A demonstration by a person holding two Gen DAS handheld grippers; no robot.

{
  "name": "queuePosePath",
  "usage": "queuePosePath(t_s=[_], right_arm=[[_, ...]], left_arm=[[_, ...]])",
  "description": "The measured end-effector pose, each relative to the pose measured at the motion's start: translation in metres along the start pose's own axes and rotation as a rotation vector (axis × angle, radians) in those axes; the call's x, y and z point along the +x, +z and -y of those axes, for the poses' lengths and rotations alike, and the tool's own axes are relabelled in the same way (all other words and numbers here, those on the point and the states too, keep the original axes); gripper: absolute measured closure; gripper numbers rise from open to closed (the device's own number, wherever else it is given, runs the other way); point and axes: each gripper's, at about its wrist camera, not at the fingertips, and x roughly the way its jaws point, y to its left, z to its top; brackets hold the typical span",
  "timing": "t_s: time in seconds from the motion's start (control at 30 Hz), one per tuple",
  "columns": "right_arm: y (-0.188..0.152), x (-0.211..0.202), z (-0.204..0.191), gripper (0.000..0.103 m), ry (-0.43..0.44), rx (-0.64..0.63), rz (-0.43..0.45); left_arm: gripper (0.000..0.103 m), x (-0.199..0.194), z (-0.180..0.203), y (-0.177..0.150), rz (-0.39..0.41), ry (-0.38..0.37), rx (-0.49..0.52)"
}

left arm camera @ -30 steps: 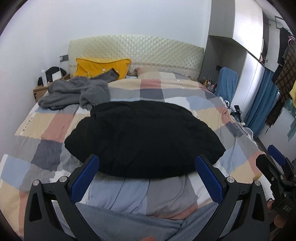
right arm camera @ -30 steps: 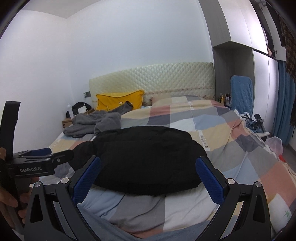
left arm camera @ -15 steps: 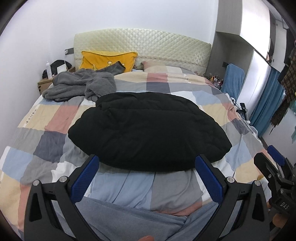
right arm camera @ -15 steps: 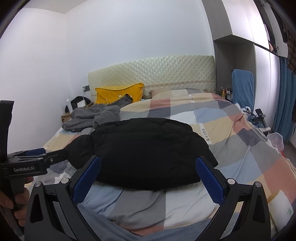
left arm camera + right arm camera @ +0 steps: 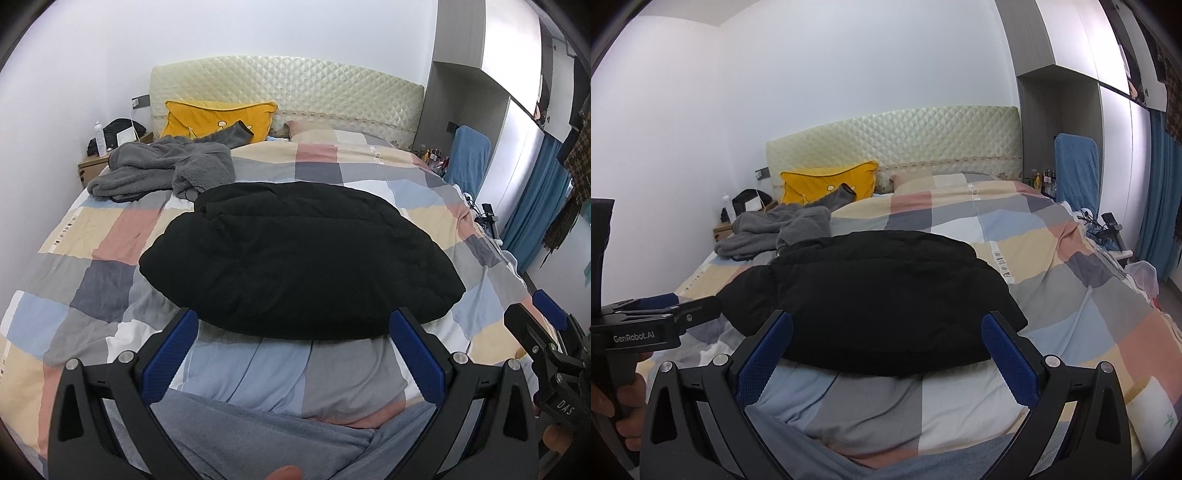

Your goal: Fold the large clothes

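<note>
We find a bed (image 5: 110, 236) covered by a checked quilt in pink, cream, grey and blue squares, creased toward the foot. A black padded jacket (image 5: 299, 258) lies spread flat in the middle of the bed, its near hem close to the foot end. Beyond the jacket, toward the head of the bed, a grey fleece garment (image 5: 166, 166) lies in a loose heap, near the jacket's far corner; we cannot tell whether the two touch. Behind the fleece a yellow pillow (image 5: 210, 116) leans on the quilted cream headboard (image 5: 295, 88). A wooden nightstand (image 5: 92, 166) stands beside the bed on the fleece's side and carries a white bottle and a dark bag. On the opposite side of the bed we note a blue-draped chair (image 5: 1075, 173), white wardrobe doors (image 5: 517, 147) and a blue curtain (image 5: 1160, 192). The walls are plain white.

The left gripper (image 5: 295, 345) hovers above the foot of the bed with its blue-padded jaws spread wide and nothing between them; it is clear of the jacket's hem. The right gripper (image 5: 886, 345) hangs likewise, jaws wide apart and empty, short of the jacket. In the right wrist view a hand (image 5: 617, 402) grasps the left gripper's handle. Grey cloth, apparently the person's clothing, fills the bottom of both views
</note>
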Motion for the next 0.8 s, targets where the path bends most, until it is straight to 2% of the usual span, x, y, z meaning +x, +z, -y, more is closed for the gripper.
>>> queuePosePath(t_s=[0.8], right_arm=[[0.0052, -0.004, 0.0041, 0.0, -0.005, -0.002, 0.006]], left_arm=[[0.0, -0.0045, 0.0032, 0.0042, -0.005, -0.01, 0.018]])
